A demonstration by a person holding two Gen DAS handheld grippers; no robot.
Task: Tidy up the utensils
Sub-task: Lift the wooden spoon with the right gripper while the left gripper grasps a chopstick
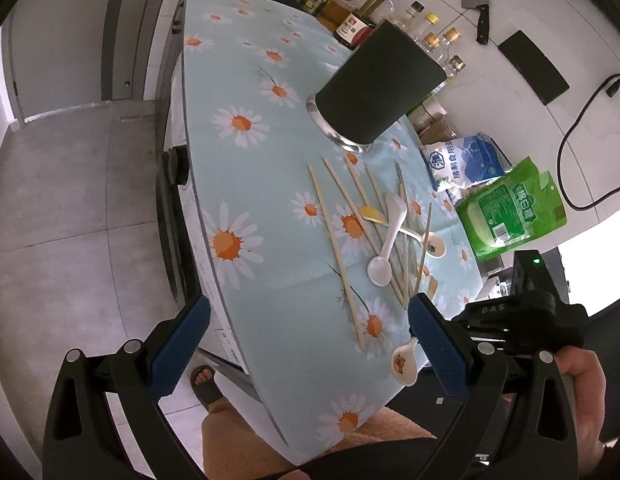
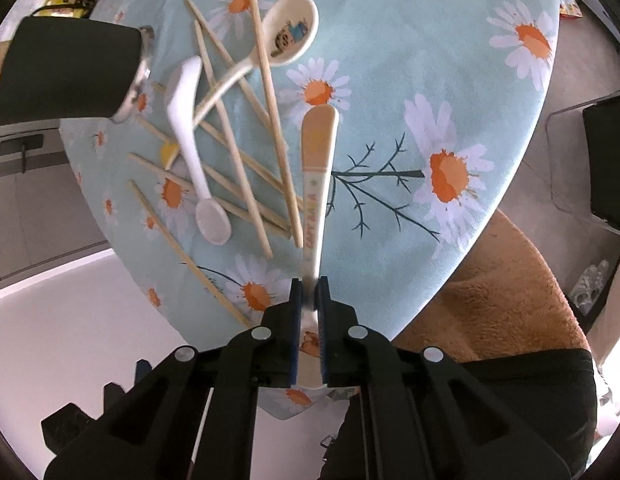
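Note:
My right gripper (image 2: 310, 292) is shut on a cream spoon (image 2: 315, 184) close to its bowl. The spoon's orange-tipped handle points away over the daisy-print tablecloth (image 2: 409, 40). In the left wrist view that spoon's bowl (image 1: 403, 360) shows beside my left gripper (image 1: 308, 344), which is open over the table's near edge with nothing in it. Several wooden chopsticks (image 1: 337, 248) (image 2: 238, 168) lie scattered, with a white spoon (image 1: 383, 248) (image 2: 198, 168) and a cartoon-print spoon (image 2: 286, 32) (image 1: 431, 246) across them. A black utensil cup (image 1: 381, 84) (image 2: 66, 72) stands beyond the pile.
Sauce and spice bottles (image 1: 349, 20) line the table's far side by the wall. A cleaver (image 1: 475, 0) hangs there. A salt bag (image 1: 465, 160) and a green pouch (image 1: 509, 216) lie to the right. A person's leg in brown shorts (image 2: 501, 300) and a sandalled foot (image 1: 204, 380) are at the near edge.

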